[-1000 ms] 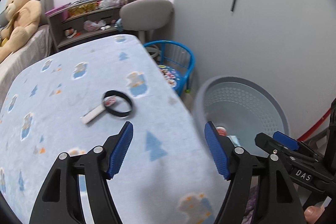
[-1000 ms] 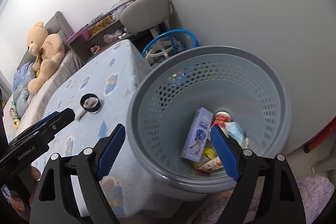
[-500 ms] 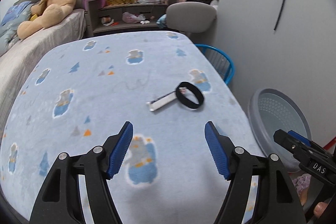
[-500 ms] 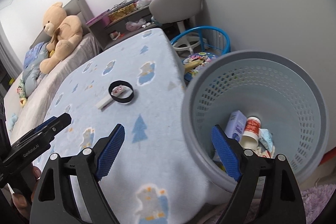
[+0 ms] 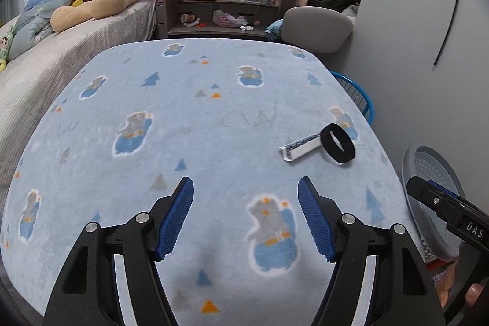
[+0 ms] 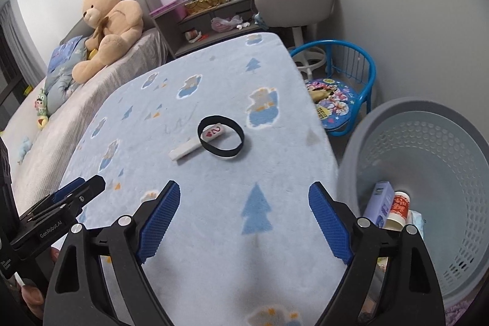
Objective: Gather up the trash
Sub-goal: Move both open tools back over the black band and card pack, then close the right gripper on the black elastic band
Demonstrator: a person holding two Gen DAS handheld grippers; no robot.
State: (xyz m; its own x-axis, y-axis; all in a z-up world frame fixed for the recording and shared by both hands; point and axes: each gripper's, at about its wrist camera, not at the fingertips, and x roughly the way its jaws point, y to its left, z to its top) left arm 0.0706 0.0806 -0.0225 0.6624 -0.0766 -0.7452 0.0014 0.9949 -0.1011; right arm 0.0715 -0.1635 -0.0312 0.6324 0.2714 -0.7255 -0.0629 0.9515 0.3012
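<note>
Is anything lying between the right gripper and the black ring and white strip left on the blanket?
Nothing visible does. The right gripper is open and empty, and only bare blue blanket lies between it and the black ring and the white strip that passes under the ring. The grey basket stands off to the right, beside the blanket's edge.

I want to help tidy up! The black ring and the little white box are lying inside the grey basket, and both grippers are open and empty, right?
Not quite. The black ring and the little white box lie on the blue blanket, not inside the grey basket, as the right wrist view shows. The rest holds: the left gripper and right gripper are open and empty.
</note>
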